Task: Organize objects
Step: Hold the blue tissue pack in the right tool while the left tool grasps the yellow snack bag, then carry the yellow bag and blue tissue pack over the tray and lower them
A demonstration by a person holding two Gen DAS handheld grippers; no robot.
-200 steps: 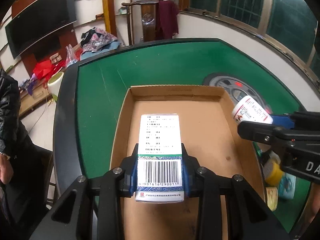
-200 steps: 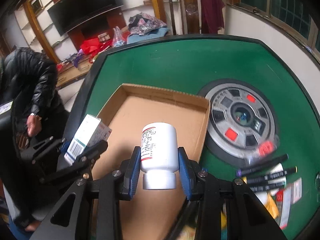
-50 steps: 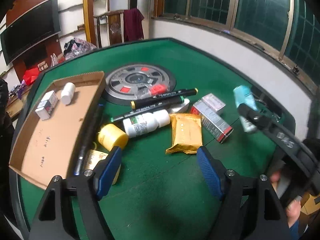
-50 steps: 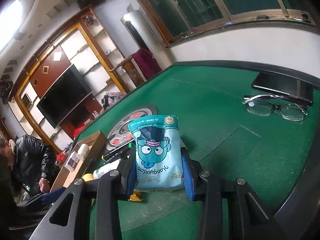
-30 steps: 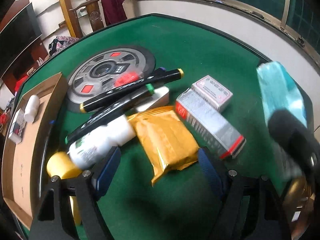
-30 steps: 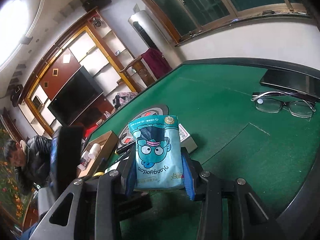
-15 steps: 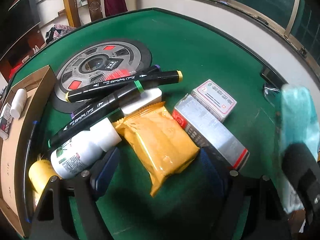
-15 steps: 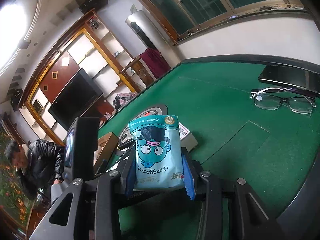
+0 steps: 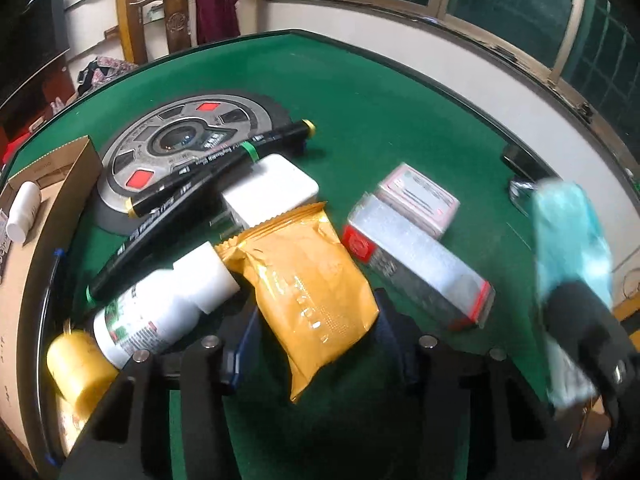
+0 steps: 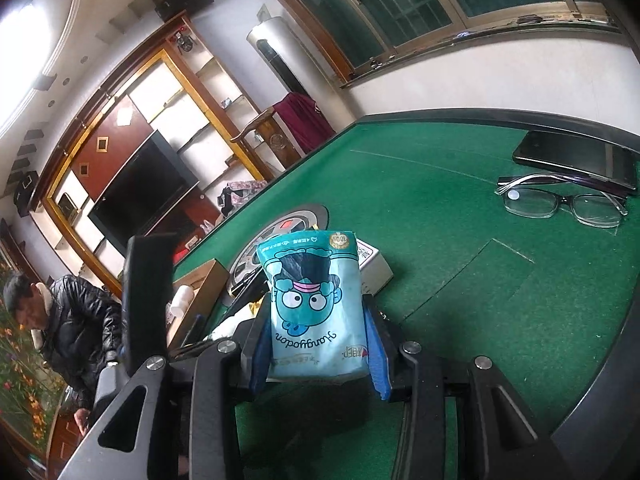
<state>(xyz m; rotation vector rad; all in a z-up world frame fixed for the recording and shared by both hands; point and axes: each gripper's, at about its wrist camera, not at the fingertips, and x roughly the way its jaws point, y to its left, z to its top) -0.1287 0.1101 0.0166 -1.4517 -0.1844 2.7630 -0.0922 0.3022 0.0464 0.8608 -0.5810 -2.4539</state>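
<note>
Green table (image 9: 384,120): left gripper (image 9: 316,344) closing round yellow pouch (image 9: 308,280) (contact unclear); right gripper (image 10: 316,344) clamps blue packet (image 10: 316,312).

The left tongs (image 9: 316,336) have come down over the orange packet (image 9: 308,280), their jaws just closing around it.

Right tongs (image 10: 318,344) clamp blue cartoon packet (image 10: 316,308) above green table (image 10: 460,240).

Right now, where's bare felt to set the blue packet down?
Free: the felt between the silver box and the glasses, and the far felt beyond the round console. Crowded: markers, white bottle, orange packet beside the cardboard tray.
</note>
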